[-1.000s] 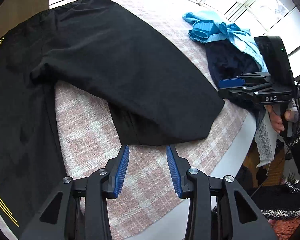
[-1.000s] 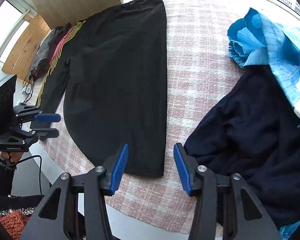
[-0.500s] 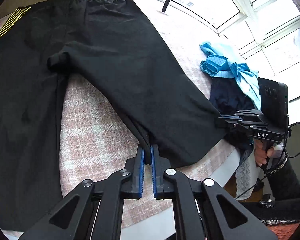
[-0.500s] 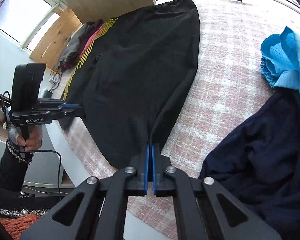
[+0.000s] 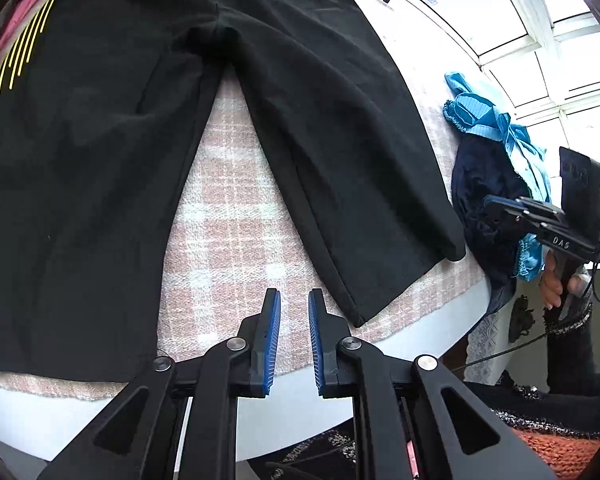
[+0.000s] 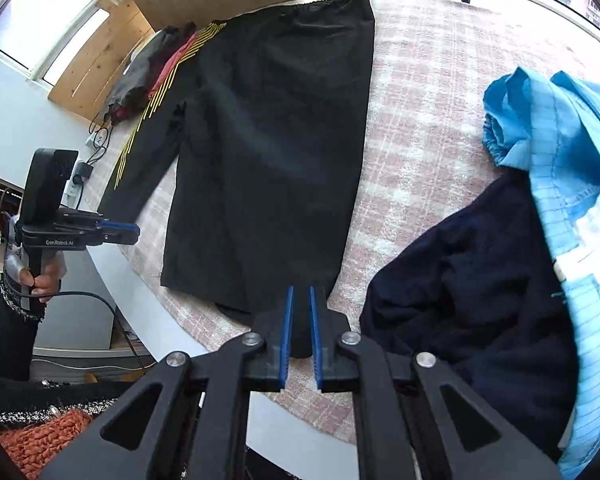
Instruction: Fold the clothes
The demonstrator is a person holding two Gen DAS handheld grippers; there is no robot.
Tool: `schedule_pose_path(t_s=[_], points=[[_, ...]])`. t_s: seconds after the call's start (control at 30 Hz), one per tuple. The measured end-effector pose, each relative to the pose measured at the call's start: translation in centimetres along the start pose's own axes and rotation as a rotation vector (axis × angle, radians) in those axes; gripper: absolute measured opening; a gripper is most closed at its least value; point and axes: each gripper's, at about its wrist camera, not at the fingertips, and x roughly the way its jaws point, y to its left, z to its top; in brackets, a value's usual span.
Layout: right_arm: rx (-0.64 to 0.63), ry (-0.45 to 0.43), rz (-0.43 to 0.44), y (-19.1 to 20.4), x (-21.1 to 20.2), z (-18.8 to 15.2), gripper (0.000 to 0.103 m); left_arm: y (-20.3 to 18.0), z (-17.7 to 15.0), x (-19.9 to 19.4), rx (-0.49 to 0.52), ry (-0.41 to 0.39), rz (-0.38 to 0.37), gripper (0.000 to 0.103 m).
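Note:
Black trousers (image 5: 320, 120) with yellow side stripes lie flat on the pink checked tablecloth (image 5: 228, 220), legs spread in a V. My left gripper (image 5: 292, 320) is open just short of the right leg's hem, with only tablecloth between its pads. In the right wrist view the same trousers (image 6: 268, 140) stretch away from my right gripper (image 6: 300, 312), which stands open by a narrow gap at the hem's corner, with dark cloth showing between the pads. Each gripper also shows in the other's view: right gripper (image 5: 490, 206), left gripper (image 6: 128, 232).
A navy garment (image 6: 480, 280) and a light blue one (image 6: 560, 140) lie heaped right of the trousers. A grey and pink pile (image 6: 148, 76) sits at the far left. The table's white rounded edge (image 5: 420, 320) runs just below the hems. A hand (image 5: 552, 284) holds each gripper.
Half a second ago both grippers were shut on the right leg's hem. Both have opened and backed off a little, and the leg now lies flat near the table's edge.

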Motion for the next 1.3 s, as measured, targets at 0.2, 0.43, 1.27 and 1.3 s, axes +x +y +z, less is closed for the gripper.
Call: schedule_pose_path(t_s=[0.2,0.43,1.27,1.3], points=[[-0.024,-0.218,-0.008,-0.3,-1.9,10.9,0.04,-0.6,3.0,-5.5,0.053,-0.136,0.082,0.016],[-0.072,-0.213,-0.212,-1.4,6.8,27.0,0.04,1.5,3.1,-10.4,-0.038,-0.241,0.144,0.018],[0.051,-0.16,-0.221,-6.3,11.5,32.8,0.027,2.2,1.7,-5.1,-0.036,-0.092,0.129,0.023],[0.035,-0.169,-0.192,-5.6,9.8,32.0,0.028,1.9,1.5,-5.2,-0.02,-0.09,0.126,0.023]])
